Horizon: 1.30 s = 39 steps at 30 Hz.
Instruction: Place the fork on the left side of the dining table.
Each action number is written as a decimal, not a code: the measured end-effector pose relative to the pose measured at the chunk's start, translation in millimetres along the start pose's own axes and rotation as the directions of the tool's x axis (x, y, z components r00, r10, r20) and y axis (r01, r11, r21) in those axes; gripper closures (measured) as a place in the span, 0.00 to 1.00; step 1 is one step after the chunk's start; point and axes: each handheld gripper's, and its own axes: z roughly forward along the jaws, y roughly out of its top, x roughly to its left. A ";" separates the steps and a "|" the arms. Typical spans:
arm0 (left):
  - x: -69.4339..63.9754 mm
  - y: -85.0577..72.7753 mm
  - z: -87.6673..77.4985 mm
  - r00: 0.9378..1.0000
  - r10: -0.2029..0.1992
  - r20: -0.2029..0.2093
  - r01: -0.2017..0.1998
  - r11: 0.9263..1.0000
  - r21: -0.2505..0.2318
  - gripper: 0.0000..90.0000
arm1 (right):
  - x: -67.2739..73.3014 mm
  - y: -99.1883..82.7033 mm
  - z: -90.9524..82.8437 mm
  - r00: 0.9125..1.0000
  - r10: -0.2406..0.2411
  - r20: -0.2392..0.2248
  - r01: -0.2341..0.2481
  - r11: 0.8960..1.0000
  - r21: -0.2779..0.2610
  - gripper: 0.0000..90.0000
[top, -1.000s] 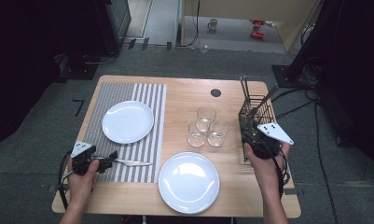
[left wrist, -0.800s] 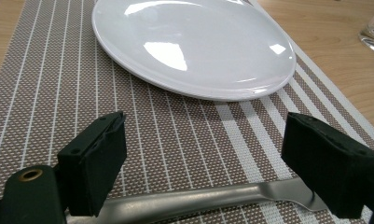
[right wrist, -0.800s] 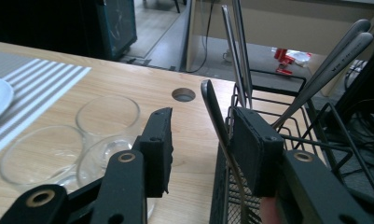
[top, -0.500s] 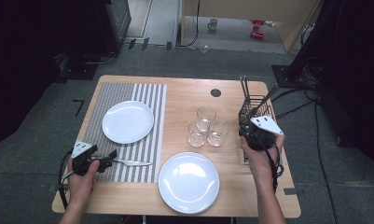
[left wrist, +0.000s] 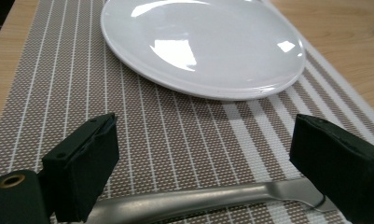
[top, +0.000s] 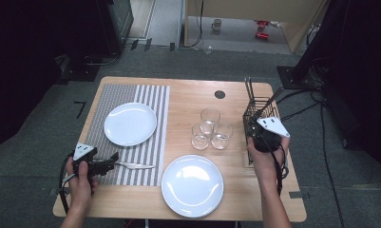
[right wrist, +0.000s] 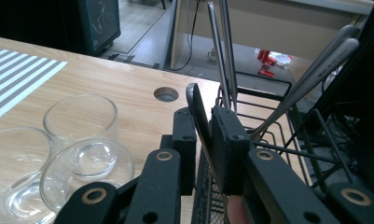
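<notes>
Right gripper [right wrist: 201,140] has just been closing, its jaws now pinched on a flat utensil handle [right wrist: 195,109] standing upright in the wire caddy [top: 254,124] at the table's right edge, so the way out is straight up.

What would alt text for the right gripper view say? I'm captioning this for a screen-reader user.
The right hand-held gripper has just closed its black jaws on a metal utensil handle standing in a black wire caddy. Three empty glasses sit to the left on the wooden table.
</notes>
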 end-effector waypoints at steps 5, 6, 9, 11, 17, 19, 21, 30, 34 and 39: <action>-1.2 -0.4 -1.0 1.000 0.009 0.002 -0.009 1.000 -0.012 0.10 | -5.1 -2.4 -6.2 1.000 -0.007 0.010 0.007 1.000 -0.021 0.92; -1.3 -0.5 -1.2 1.000 0.012 -0.005 -0.012 1.000 -0.015 0.10 | -6.4 -2.7 -7.6 1.000 -0.004 0.011 0.004 1.000 -0.024 0.92; 0.4 -0.6 -2.3 1.000 0.000 -0.015 0.000 1.000 -0.029 0.10 | -12.0 -4.6 -13.3 1.000 -0.002 0.016 0.002 0.999 -0.037 0.93; 1.5 -0.7 -2.4 1.000 -0.009 -0.014 0.008 0.999 -0.034 0.10 | -16.0 -6.4 -17.5 1.000 -0.001 0.017 0.002 0.999 -0.044 0.94; 0.5 -2.0 -0.3 1.000 0.002 -0.028 -0.003 1.000 -0.024 0.10 | -29.4 -9.4 -28.0 0.999 0.026 0.037 -0.023 0.997 -0.069 0.97; 0.2 -2.4 0.5 1.000 -0.001 -0.032 0.000 1.000 -0.024 0.10 | -34.1 -10.4 -31.1 0.999 0.039 0.038 -0.036 0.996 -0.083 0.97; -0.2 -2.8 1.1 0.999 -0.002 -0.037 0.002 1.000 -0.022 0.10 | -37.6 -10.3 -33.6 0.998 0.054 0.032 -0.051 0.995 -0.090 0.98; -0.9 -2.9 0.3 0.999 0.005 -0.034 -0.006 1.000 -0.024 0.10 | -39.2 -10.0 -42.9 0.997 0.065 -0.031 -0.068 0.992 -0.104 0.98; -1.4 -3.3 1.2 0.999 0.006 -0.035 -0.007 1.000 -0.020 0.10 | -38.3 -11.0 -48.9 0.997 0.067 -0.047 -0.072 0.992 -0.104 0.98; -1.2 -3.5 1.3 0.999 0.006 -0.037 -0.006 1.000 -0.019 0.10 | -40.3 -11.3 -53.6 0.995 0.071 -0.068 -0.077 0.992 -0.100 0.98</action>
